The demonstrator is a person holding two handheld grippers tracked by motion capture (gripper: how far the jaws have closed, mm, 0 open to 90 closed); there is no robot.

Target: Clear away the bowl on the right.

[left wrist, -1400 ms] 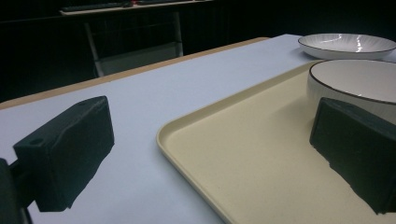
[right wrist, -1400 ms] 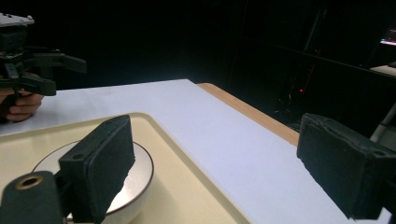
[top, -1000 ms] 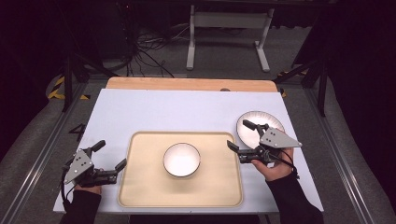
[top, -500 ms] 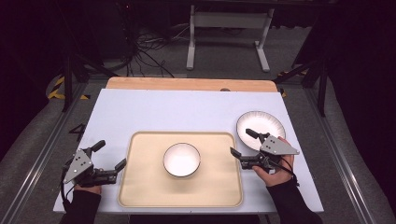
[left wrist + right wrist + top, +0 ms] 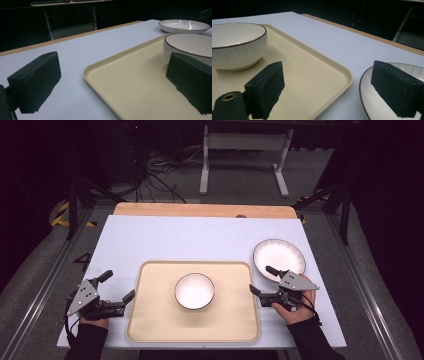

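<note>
Item 1: shallow white ceramic plate with a dark rim and ribbed inner wall (image 5: 279,258). It lies flat on the white tabletop, just right of the tray and apart from it. Likely placed there within easy reach of the right hand.

Item 2: right gripper (image 5: 262,280), black two-jaw tool under a grey three-cornered plate. Jaws spread wide, holding nothing. In the right gripper view one jaw hangs over the plate's near rim (image 5: 372,100) and the other over the tray's right edge; this looks like a stance for closing on that rim.

Item 3: round white ceramic bowl with a thin dark rim (image 5: 194,290). Upright at the tray's middle.

Item 4: cream rectangular plastic tray with rounded corners (image 5: 150,320). Set near the table's front edge between both hands.

Item 5: left gripper (image 5: 119,287). Jaws parted and empty, straddling the tray's left edge (image 5: 100,82), seemingly idle or ready to steady it.

Item 6: white tabletop (image 5: 190,240), bearing everything.
</note>
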